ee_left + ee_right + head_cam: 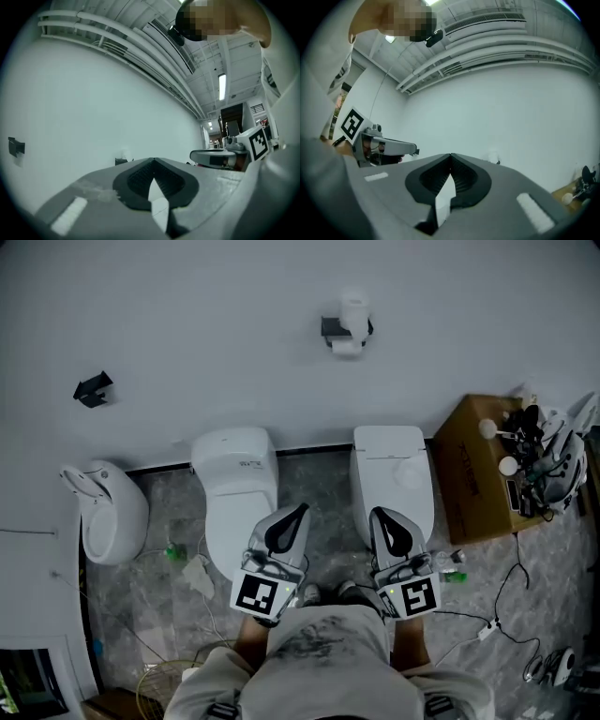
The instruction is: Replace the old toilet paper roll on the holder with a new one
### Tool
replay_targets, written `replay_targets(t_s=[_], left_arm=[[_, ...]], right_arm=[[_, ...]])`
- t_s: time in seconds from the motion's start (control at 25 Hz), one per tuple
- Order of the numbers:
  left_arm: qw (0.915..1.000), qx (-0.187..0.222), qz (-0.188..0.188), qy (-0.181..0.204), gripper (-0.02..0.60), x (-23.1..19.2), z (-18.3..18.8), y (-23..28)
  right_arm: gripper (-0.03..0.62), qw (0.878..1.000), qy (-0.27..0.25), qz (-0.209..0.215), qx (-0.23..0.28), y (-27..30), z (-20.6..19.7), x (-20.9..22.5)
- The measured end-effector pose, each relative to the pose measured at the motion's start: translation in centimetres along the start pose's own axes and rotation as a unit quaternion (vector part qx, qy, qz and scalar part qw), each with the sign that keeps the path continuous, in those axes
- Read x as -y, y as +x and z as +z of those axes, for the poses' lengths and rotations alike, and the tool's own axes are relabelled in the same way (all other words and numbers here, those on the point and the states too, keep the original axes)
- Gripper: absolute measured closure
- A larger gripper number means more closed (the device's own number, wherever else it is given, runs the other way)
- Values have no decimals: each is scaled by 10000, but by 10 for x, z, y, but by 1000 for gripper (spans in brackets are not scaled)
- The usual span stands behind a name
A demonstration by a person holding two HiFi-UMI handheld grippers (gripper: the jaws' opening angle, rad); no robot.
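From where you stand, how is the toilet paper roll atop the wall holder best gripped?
Probably grip the upright toilet paper roll across its curved sides, coming straight from the front: the wall is behind it and the holder below.

White wall, grey marbled floor, cardboard box, ceiling strip light.
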State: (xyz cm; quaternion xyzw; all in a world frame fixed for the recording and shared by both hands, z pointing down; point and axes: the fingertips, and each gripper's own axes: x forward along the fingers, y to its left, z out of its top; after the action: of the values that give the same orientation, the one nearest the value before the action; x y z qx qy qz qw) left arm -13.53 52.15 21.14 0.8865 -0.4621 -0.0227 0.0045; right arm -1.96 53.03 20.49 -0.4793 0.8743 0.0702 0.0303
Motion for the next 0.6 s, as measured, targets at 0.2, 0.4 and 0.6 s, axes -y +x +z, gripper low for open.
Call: replay_targets(t_s=[0.2,0.4,0.6], left_arm=[[10000,-12,-51,11,578,-16,-2,4],[10000,-43,-83,-26,578,-25,-8,13],[9999,-125,0,-32,578,-38,-13,36]], right_arm=[[592,9998,-82,-151,-79,10,-2,-1],[592,9997,-124,-128,-166,23,-10,2],[592,9997,-69,-76,-204,44,-20,20]])
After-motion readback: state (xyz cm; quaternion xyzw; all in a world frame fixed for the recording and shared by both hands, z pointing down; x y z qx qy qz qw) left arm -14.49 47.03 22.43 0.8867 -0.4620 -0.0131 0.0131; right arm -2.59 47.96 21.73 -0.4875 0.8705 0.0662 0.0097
